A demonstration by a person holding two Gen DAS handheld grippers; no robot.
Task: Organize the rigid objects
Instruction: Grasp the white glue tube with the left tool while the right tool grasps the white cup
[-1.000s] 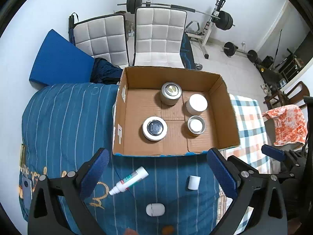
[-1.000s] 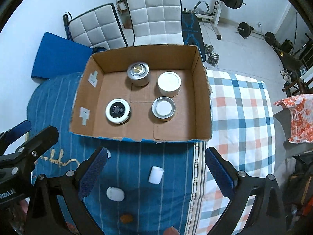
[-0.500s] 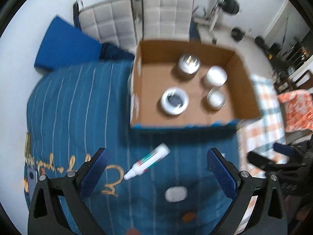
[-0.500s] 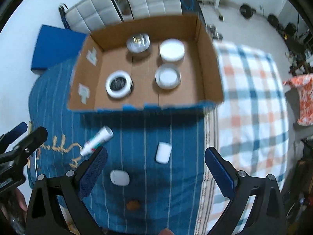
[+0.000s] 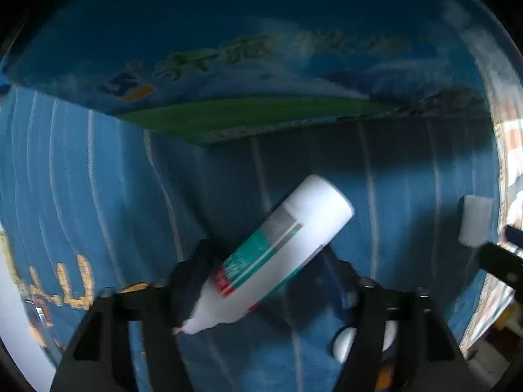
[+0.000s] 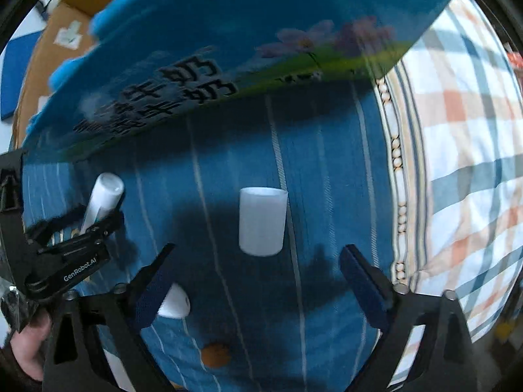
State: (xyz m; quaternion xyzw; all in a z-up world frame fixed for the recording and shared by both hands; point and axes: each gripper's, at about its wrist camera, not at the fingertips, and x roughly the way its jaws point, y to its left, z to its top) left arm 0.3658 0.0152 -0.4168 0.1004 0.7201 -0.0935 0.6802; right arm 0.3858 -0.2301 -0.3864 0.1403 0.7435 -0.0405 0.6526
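Left gripper, jaws just closing around the tube, not visibly pinching; its long axis runs 1-to-7 o'clock; right gripper spread

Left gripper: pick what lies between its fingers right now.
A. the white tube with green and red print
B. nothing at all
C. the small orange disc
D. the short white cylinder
A. In the left wrist view the white tube lies slantwise between the fingers of the left gripper, whose jaws have just been closing, while the short white cylinder lies ahead of the right gripper.
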